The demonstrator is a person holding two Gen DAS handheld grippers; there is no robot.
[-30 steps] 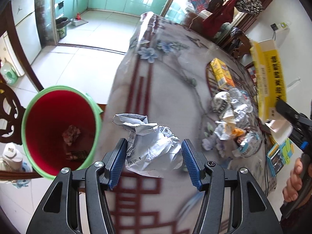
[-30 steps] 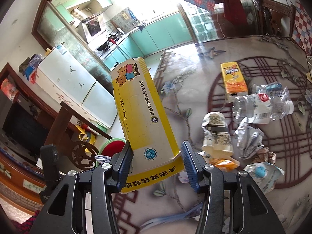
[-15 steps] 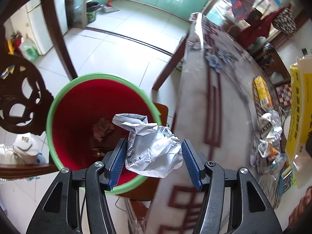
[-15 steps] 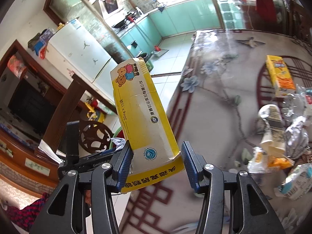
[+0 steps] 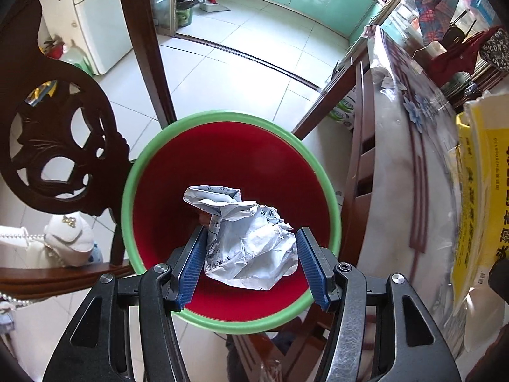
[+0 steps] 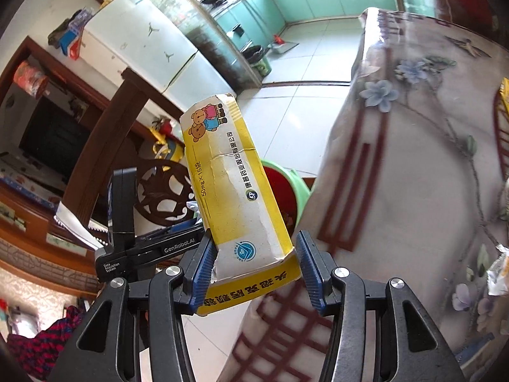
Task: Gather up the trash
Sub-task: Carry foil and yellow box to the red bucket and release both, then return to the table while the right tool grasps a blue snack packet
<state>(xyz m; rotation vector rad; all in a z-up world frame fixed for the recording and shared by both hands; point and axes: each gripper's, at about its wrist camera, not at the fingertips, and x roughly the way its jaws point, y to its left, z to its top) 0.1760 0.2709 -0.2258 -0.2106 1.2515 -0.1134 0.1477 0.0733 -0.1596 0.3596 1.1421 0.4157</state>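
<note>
My left gripper [image 5: 249,265] is shut on a crumpled white paper [image 5: 248,242] and holds it right over the open mouth of the red bin with a green rim [image 5: 222,146]. My right gripper [image 6: 253,269] is shut on a flattened yellow medicine box [image 6: 235,191], held upright off the table's edge. The bin also shows in the right wrist view [image 6: 286,191], partly hidden behind the box. The box shows at the right edge of the left wrist view [image 5: 480,197]. The left gripper's body shows in the right wrist view [image 6: 143,248].
A carved dark wooden chair [image 5: 60,146] stands left of the bin. The table with a floral cloth [image 6: 413,165] runs along the right. A white bag [image 5: 68,242] hangs on the chair. White tiled floor [image 5: 229,60] lies beyond, with a fridge [image 6: 143,44].
My left gripper has swung left from over the table to above the bin, still holding the paper. My right gripper has moved left towards the table's edge with the box.
</note>
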